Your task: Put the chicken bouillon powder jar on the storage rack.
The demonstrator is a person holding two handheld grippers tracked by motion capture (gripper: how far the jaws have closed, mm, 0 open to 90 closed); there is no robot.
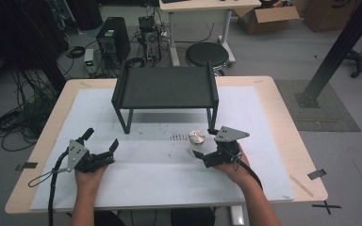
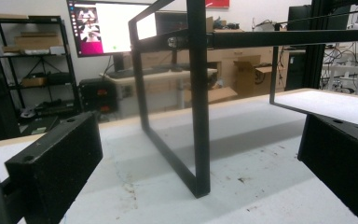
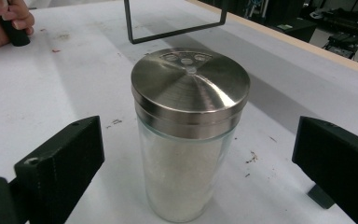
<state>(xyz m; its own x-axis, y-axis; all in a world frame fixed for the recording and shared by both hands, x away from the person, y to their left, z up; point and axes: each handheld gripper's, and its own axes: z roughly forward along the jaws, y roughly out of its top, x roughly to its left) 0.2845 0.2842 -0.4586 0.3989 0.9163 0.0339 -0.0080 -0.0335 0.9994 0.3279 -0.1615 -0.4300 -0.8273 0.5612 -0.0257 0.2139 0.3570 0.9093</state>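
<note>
A glass shaker jar (image 3: 186, 154) with a steel lid and white grains inside stands upright on the white mat (image 1: 160, 174). It sits right of centre, in front of the black metal shelf (image 1: 165, 87). My right gripper (image 1: 205, 143) is open, one jaw on each side of the jar (image 1: 197, 137), neither touching it; in the right gripper view (image 3: 198, 156) there is a gap on both sides. My left gripper (image 1: 102, 138) rests low on the mat at the left, open with nothing between its jaws. In its own view the left gripper (image 2: 196, 158) faces the shelf's front leg (image 2: 198, 116).
The shelf spans the middle back of the mat on thin legs, with room beneath it. A person's other hand (image 3: 2, 21) shows beyond the jar. Dark specks (image 1: 178, 137) mark the mat. Computer towers (image 1: 113, 40), a stool (image 1: 206, 54), boxes and cables lie on the floor behind.
</note>
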